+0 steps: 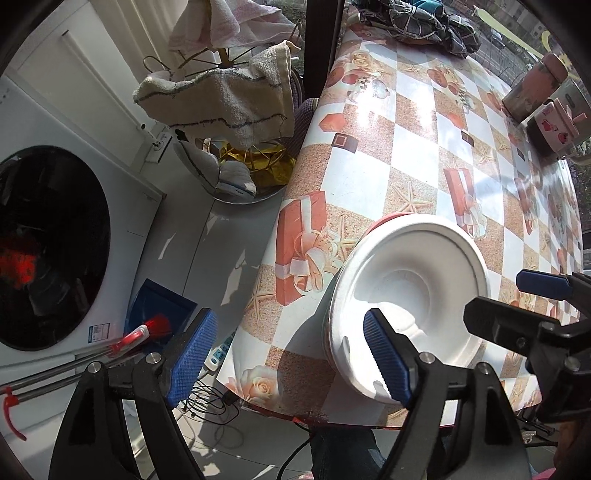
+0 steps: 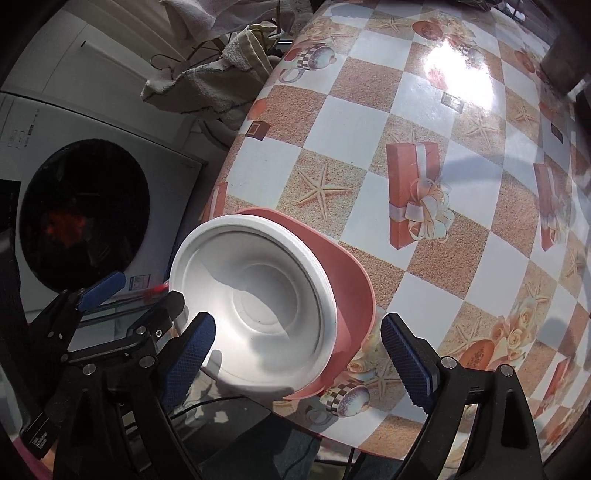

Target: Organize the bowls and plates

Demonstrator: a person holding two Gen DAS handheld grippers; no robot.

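Note:
A stack of white bowls (image 1: 402,291) sits nested in a pink bowl (image 2: 347,280) near the front edge of the table (image 1: 417,147); the stack also shows in the right wrist view (image 2: 258,310). My left gripper (image 1: 291,354) is open, its right finger (image 1: 388,358) over the stack's near rim and its left finger off the table edge. My right gripper (image 2: 299,358) is open, its fingers on either side of the stack's near rim. The right gripper also shows at the right of the left wrist view (image 1: 517,299), beside the stack.
Mugs and a tin (image 1: 535,88) stand at the table's far right; a dark cloth (image 1: 417,22) lies at the back. A washing machine (image 1: 55,243), a towel rack (image 1: 221,99), a blue dustpan (image 1: 159,314) and cables are on the floor to the left.

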